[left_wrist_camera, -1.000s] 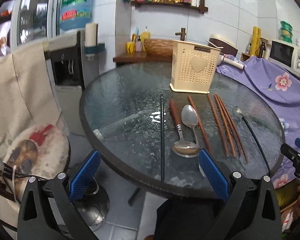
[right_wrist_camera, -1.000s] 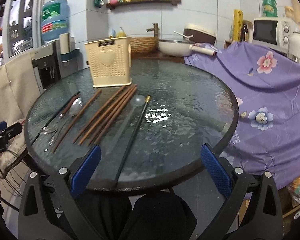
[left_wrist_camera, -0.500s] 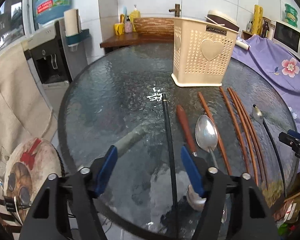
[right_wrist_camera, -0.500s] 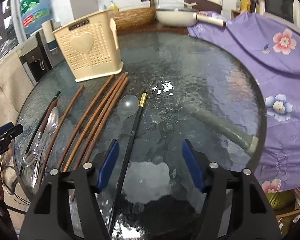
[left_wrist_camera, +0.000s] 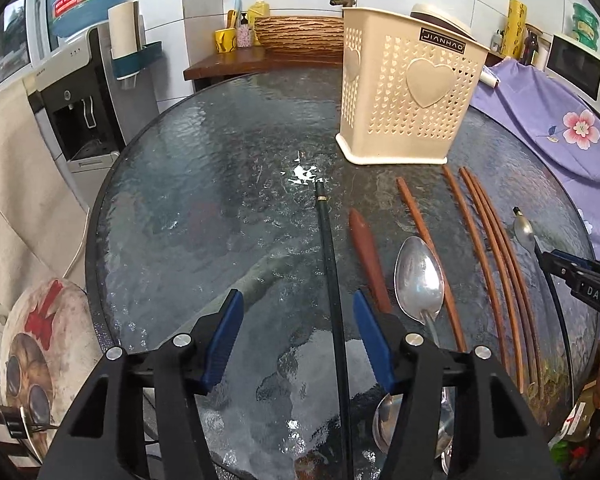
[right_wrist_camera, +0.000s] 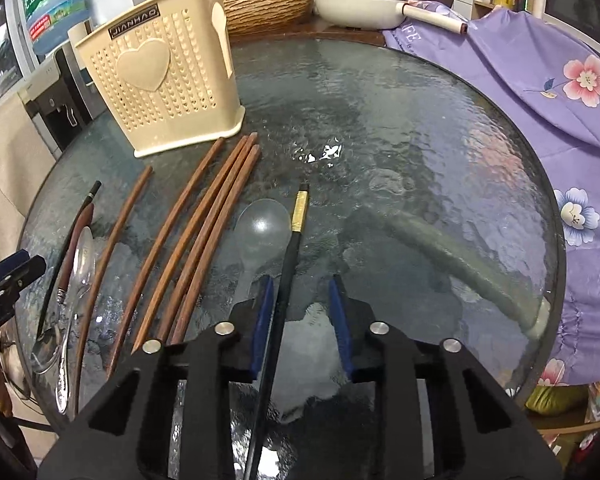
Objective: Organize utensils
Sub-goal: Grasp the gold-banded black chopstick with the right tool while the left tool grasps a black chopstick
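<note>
Both of my grippers hang low over the near edge of the round glass table (left_wrist_camera: 172,184), each with one black chopstick running between its blue pads. On my left gripper (left_wrist_camera: 296,320) the jaws stand wide, and the plain black chopstick (left_wrist_camera: 327,248) passes between the pads nearer the right one, touching neither as far as I can see. On my right gripper (right_wrist_camera: 302,312) the jaws are narrower but still apart; the gold-banded black chopstick (right_wrist_camera: 288,264) lies just beside the left pad (right_wrist_camera: 262,320), and I cannot tell whether they touch.

Between the two black sticks, along the near edge, lie a red-handled utensil (left_wrist_camera: 366,252), a steel spoon (left_wrist_camera: 418,280), four brown wooden chopsticks (right_wrist_camera: 204,236) and a clear plastic spoon (right_wrist_camera: 260,236) just left of my right gripper. That clear spoon's handle runs close under my right gripper's left finger. A cream perforated utensil holder (right_wrist_camera: 164,84) stands upright toward the far left part of the table, well beyond the sticks' far tips.

Each black chopstick has its long axis pointing away from me toward the table's far edge, the gold-banded tip of the right one farthest from me, leaning slightly right
</note>
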Tool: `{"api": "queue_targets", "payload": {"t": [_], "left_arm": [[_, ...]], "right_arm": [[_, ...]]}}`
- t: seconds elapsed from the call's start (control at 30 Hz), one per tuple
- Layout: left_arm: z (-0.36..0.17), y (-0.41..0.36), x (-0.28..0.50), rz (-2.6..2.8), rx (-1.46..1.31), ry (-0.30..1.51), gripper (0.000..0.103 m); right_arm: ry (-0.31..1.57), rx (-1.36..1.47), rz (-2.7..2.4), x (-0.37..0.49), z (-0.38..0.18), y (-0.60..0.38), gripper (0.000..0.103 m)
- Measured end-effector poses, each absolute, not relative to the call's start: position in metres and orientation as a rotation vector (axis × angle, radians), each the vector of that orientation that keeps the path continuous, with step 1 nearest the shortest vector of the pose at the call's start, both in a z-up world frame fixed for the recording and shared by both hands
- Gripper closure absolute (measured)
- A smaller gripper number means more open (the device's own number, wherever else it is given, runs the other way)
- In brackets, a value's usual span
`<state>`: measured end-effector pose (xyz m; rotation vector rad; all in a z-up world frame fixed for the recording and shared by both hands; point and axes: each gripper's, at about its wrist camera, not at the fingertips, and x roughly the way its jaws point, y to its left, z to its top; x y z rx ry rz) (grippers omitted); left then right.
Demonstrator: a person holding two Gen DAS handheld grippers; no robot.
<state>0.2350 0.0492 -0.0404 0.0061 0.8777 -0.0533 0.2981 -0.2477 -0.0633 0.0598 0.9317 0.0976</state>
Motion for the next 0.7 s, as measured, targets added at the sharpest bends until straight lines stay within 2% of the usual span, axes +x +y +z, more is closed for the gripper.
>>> {"api": "queue_targets", "payload": {"t": [0.2, 0.5, 0.7], "left_arm": [[-0.044, 0.046, 0.243, -0.053, 0.012, 0.888, 0.049], [-0.048, 0.037, 0.262, -0.06, 0.032, 0.916, 0.056], [-0.053, 0.028, 0.282, -0.077, 0.067, 0.959, 0.066]], "right_arm": [[0.937, -0.007, 0.084, 0.311, -0.064, -0.236, 0.082], [0.96, -0.043, 0.107, 0.325, -0.063, -0.231, 0.084], [0.987, -0.037, 0.125, 0.334, -0.062, -0.232, 0.088]]}}
